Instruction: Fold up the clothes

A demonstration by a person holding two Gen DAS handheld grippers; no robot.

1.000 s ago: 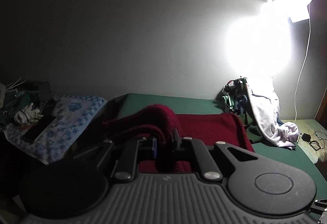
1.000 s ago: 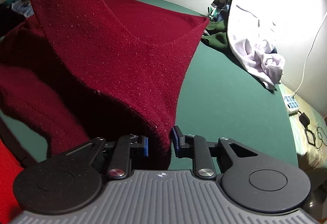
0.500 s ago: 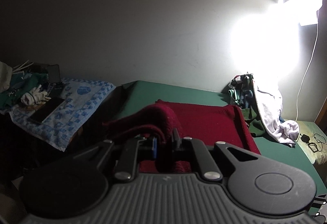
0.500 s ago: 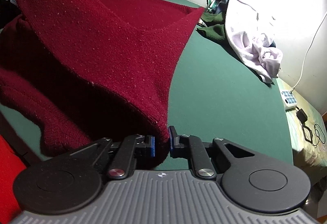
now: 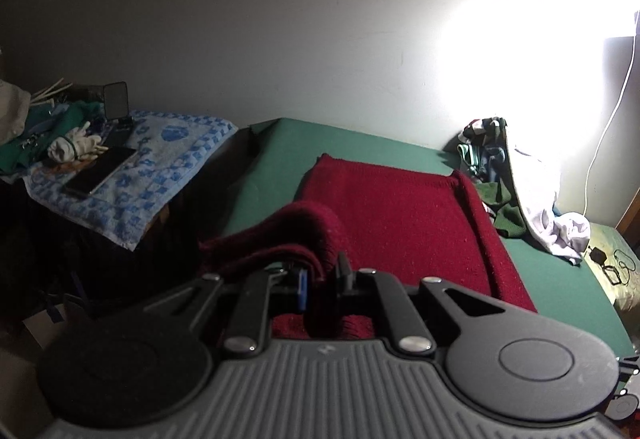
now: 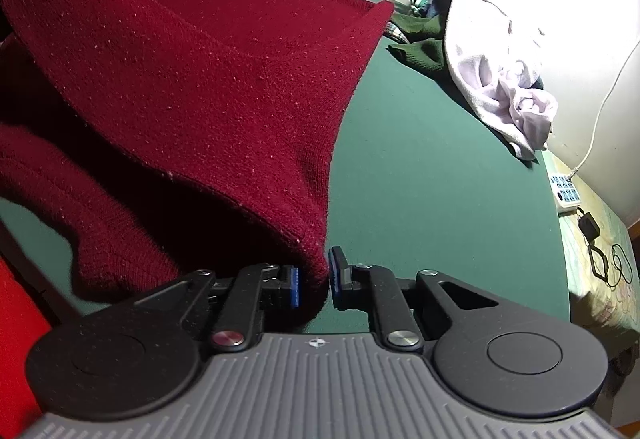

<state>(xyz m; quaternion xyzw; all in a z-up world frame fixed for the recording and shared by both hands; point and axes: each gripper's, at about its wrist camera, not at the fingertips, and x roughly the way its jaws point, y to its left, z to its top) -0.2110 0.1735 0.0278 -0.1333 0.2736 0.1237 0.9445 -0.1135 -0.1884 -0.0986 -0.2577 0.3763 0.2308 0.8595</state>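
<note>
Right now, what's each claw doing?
Left claw: closed on the maroon sweater.
Right claw: closed on the same sweater's edge.

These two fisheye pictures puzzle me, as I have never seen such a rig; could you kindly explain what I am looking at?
There is no robot arm here: a person holds one two-finger gripper in each hand, and a camera on each looks forward along its fingers. The grey and black shape at the bottom of each picture is the gripper itself.

The left wrist view shows the left gripper shut on an edge of the dark red sweater, whose far part lies flat on the green surface. The right wrist view shows the right gripper shut on another edge, lifted so the knit hangs like a tent.

By the wall lies a pile of other clothes. On the left, a phone rests on a blue patterned towel.
</note>
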